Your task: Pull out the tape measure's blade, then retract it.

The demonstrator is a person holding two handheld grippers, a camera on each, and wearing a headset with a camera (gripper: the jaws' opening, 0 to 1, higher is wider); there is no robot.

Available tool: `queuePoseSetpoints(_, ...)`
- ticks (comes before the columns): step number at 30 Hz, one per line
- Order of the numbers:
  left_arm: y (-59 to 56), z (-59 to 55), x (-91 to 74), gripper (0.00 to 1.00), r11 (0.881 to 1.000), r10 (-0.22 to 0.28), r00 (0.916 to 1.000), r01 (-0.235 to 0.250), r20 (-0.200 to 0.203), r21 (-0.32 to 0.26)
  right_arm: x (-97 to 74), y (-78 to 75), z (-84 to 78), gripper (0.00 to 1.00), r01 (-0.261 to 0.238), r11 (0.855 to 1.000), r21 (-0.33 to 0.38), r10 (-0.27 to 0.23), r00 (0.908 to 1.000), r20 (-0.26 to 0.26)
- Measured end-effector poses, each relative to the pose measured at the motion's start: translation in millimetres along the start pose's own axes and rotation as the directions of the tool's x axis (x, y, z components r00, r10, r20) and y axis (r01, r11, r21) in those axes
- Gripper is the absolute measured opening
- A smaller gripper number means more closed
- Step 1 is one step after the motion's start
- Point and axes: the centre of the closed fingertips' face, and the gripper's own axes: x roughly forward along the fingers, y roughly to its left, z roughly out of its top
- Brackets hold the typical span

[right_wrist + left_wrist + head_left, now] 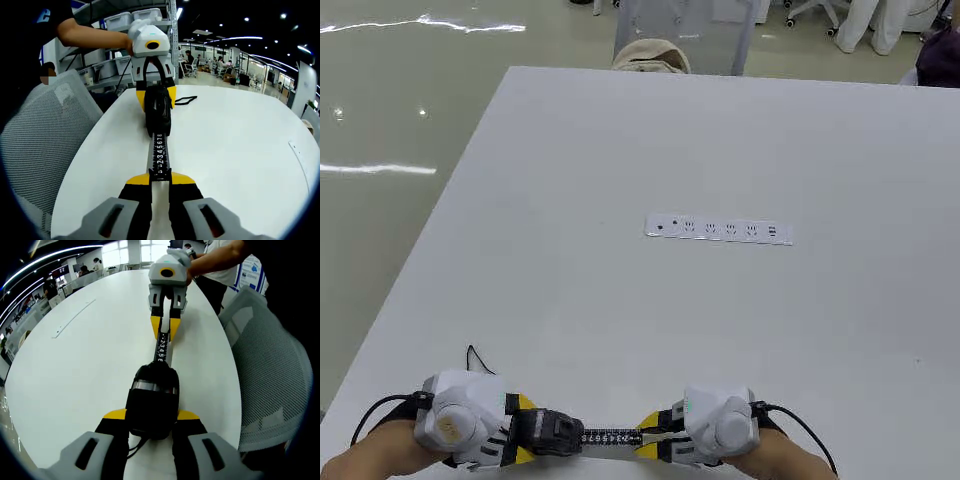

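Left gripper grips the case, right gripper pinches the blade tip, blade stretched straight between them.

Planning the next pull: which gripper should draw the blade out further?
Right. The right gripper is shut on the blade at its tip, while the left gripper is shut on the case, anchoring it.

We see a white table carrying a power strip, a glossy pale floor reflecting lights, a grey mesh chair beside the table, and shelves of bins behind it.
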Motion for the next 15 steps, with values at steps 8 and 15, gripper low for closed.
queuePoseSetpoints(8, -0.3, 0.2, 0.2, 0.29, 1.000, -0.001, 1.0000, 0.001, 0.002, -0.002, -2.5, 0.5, -1.2, 0.09, -0.002, 1.000, 0.004, 0.002, 1.0000, -0.001)
queuePoseSetpoints(15, 0.2, -1.2, 0.8, 0.29, 1.000, -0.001, 1.0000, 0.001, 0.002, -0.001, -4.8, 0.1, -3.0, 0.09, -0.002, 1.000, 0.007, 0.002, 1.0000, -0.001)
